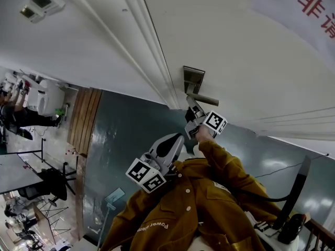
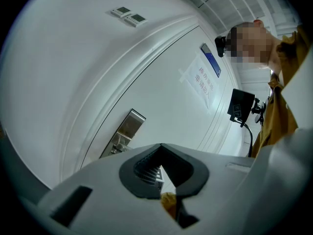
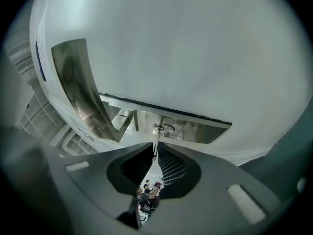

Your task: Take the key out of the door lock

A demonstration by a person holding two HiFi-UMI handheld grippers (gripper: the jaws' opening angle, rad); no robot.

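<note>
One key [image 3: 156, 141] pinched in my right hand-held gripper [image 3: 154, 154], lock [image 3: 164, 127] straight ahead; I'd pull straight back, no twisting; left hand-held gripper [image 2: 161, 147] clenched, empty.

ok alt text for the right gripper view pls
The right gripper has its fingers closed on a key that sticks out of the lock in a metal plate on a white door. The door handle rises at left.

The white door [image 1: 251, 46] is bearing a metal lock plate [image 1: 192, 80] with a handle [image 1: 203, 99], a key [image 3: 155, 142] in it, and a sign [image 1: 319, 9].
</note>
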